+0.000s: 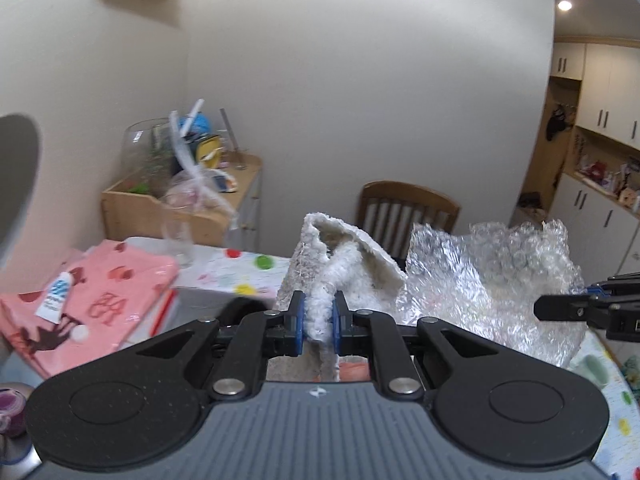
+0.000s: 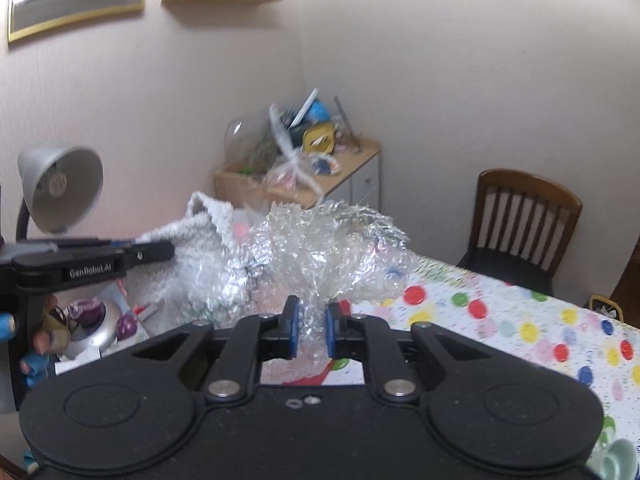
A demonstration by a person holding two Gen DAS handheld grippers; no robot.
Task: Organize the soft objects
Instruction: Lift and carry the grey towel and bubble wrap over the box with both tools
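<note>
- Left tool [image 1: 319,322]: closed narrowly on a fluffy white cloth [image 1: 340,256], which is held raised above the tabletop [image 2: 520,320].
- Right tool [image 2: 311,330]: clamped on crumpled bubble wrap [image 2: 320,248], lifted just beside the cloth.
- Pink folded fabric [image 1: 96,296]: laid flat at left.
- Wooden chair [image 2: 524,220]: placed behind the tabletop.

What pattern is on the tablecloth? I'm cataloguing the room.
White tablecloth with multicoloured polka dots; clearest in the right wrist view.
</note>
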